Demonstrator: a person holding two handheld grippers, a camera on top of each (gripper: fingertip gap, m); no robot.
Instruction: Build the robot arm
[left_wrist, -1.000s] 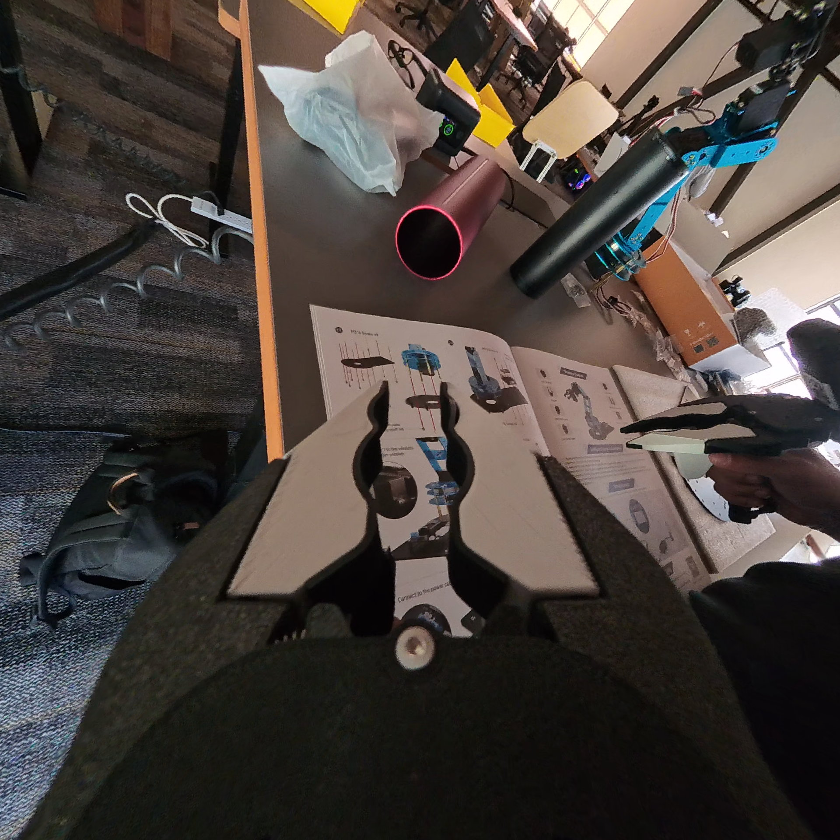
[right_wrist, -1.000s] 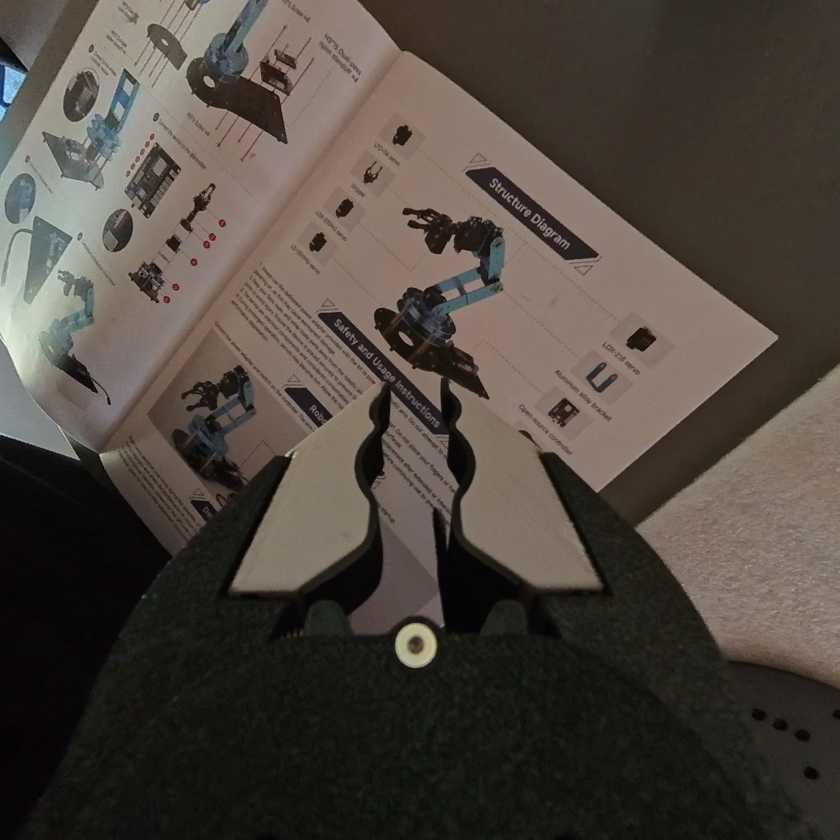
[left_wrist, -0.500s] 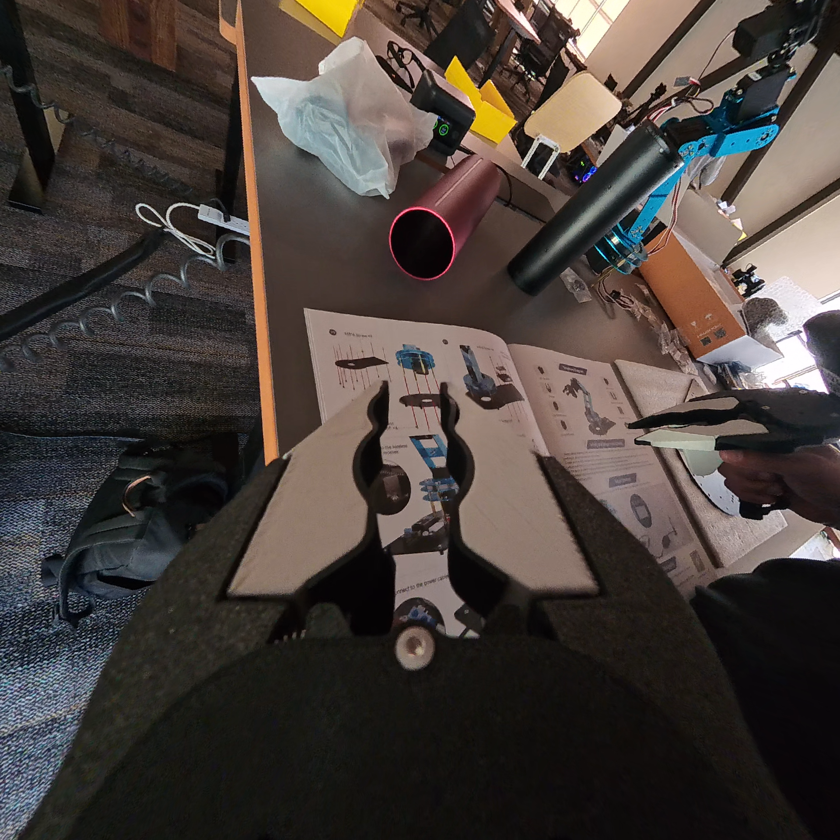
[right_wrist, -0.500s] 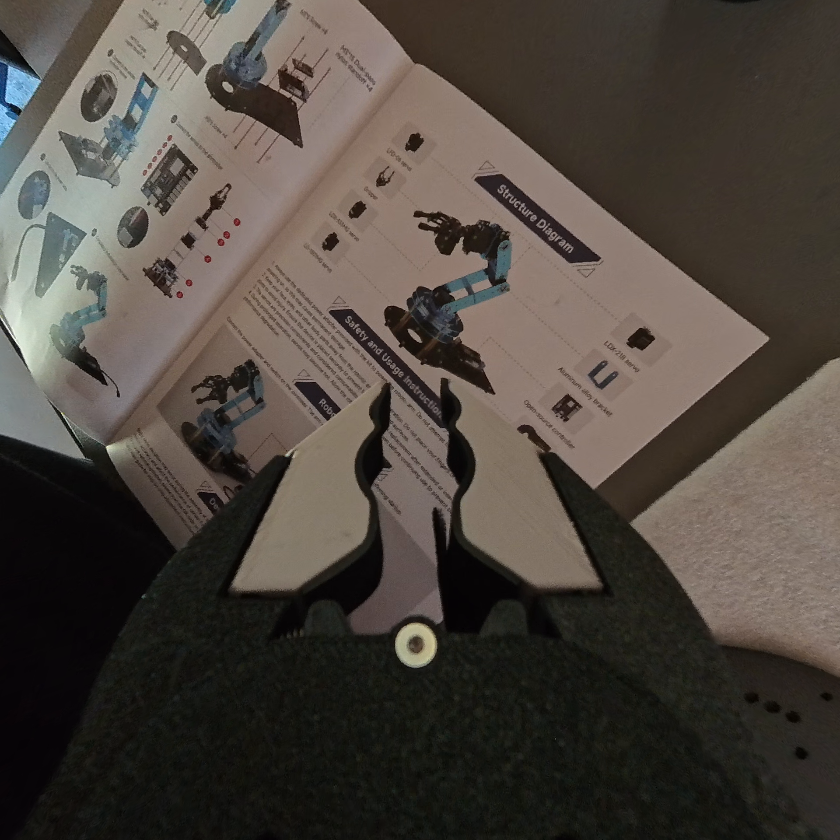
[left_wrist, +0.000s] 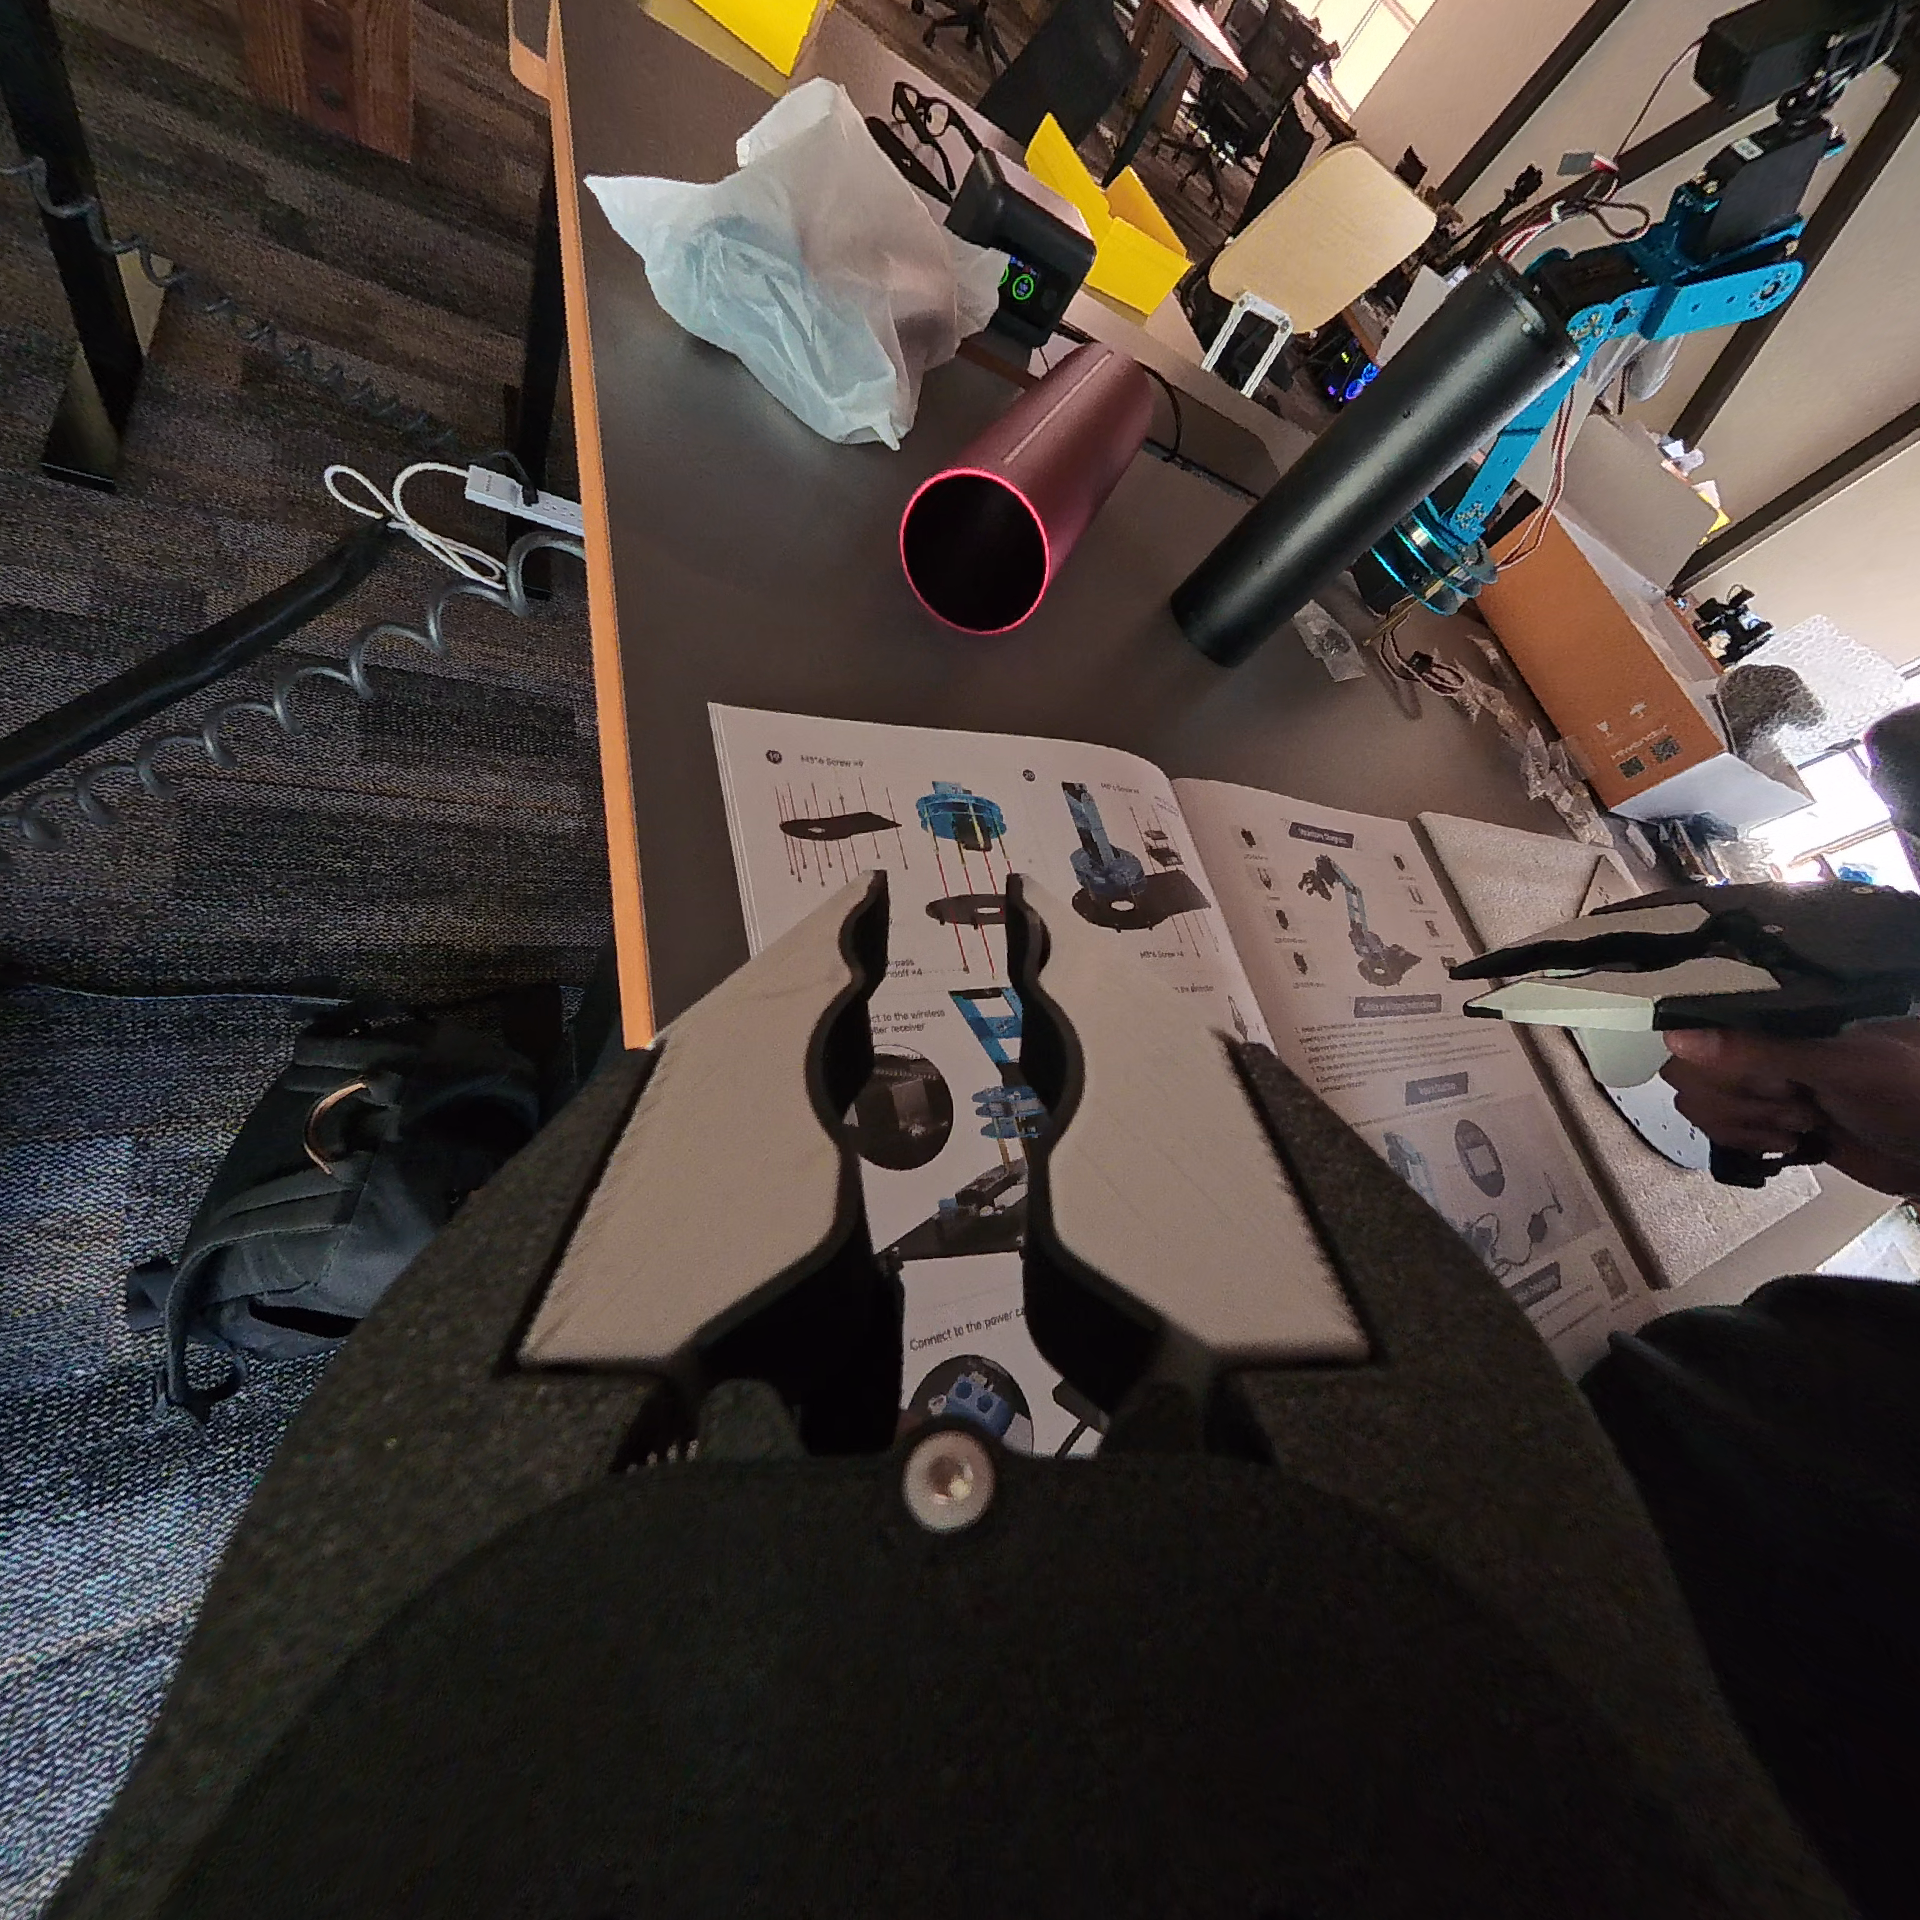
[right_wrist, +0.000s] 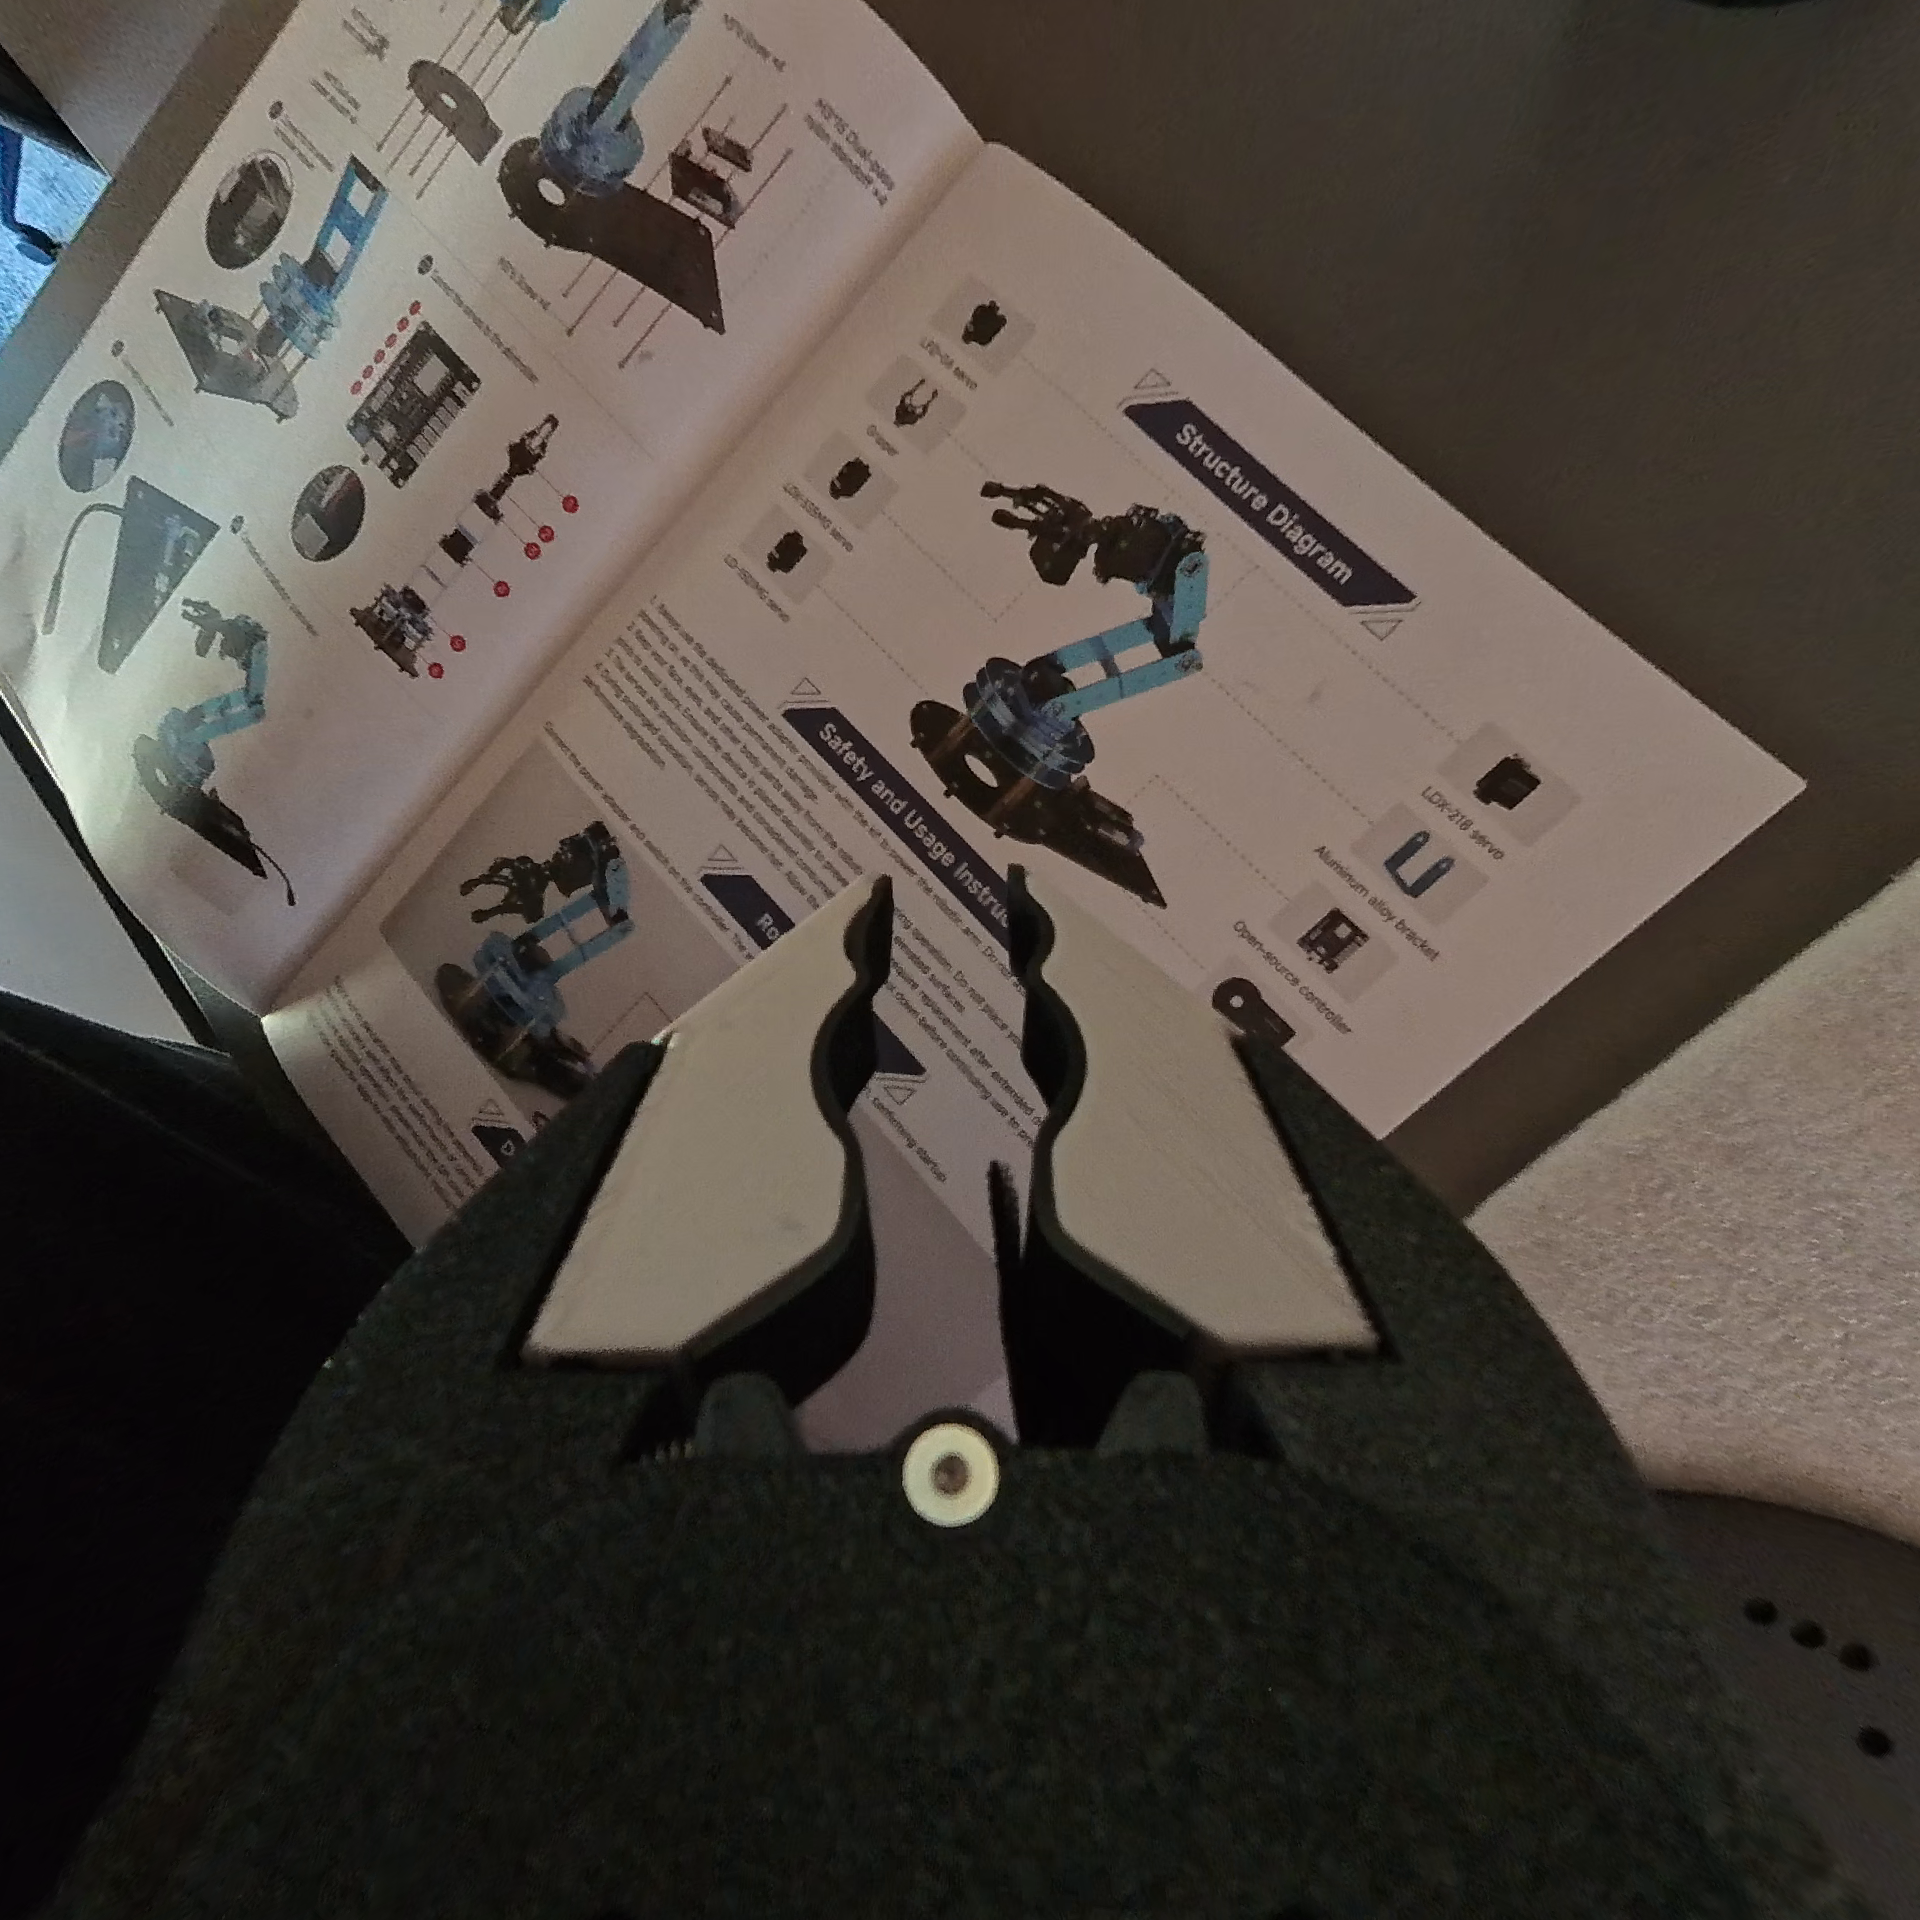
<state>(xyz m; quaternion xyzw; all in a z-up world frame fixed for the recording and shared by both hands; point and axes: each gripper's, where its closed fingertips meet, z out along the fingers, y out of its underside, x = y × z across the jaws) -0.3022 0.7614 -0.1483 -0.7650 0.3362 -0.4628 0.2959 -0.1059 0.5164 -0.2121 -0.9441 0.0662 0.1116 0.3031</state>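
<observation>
- Left gripper (left_wrist: 945, 904) hangs above the open booklet (left_wrist: 1091, 935), jaws spread with a clear gap and nothing between them
- The dark table (left_wrist: 748, 582) has an orange edge (left_wrist: 608, 644) running along the left, just beside the booklet's left page; past it the carpet (left_wrist: 260, 727) drops away, with a grey bag (left_wrist: 301, 1195) on the floor
- Bare tabletop lies between the booklet's far edge and the maroon tube (left_wrist: 1013, 499), which lies on its side with its open mouth towards us
- A black tube (left_wrist: 1371, 488) lies to the right of the maroon one, apart from it, and a crumpled white plastic bag (left_wrist: 800, 281) sits farther back
- A small blue robot arm (left_wrist: 1558, 343) stands behind the black tube, an orange box (left_wrist: 1579, 665) near it
- Right gripper (right_wrist: 945, 904) hovers over the booklet's right page (right_wrist: 1091, 499), jaws parted and empty (whether the tips touch the paper I cannot tell)
- From the left wrist view that right gripper (left_wrist: 1475, 987) is held by a hand (left_wrist: 1808, 1101) at the booklet's right side
- The booklet lies flat and open, white pages with diagrams of a blue robot arm and its parts
- A pale grey mat (right_wrist: 1714, 1226) lies just beside the booklet's right edge, carrying a round plate with small holes (right_wrist: 1808, 1683)
</observation>
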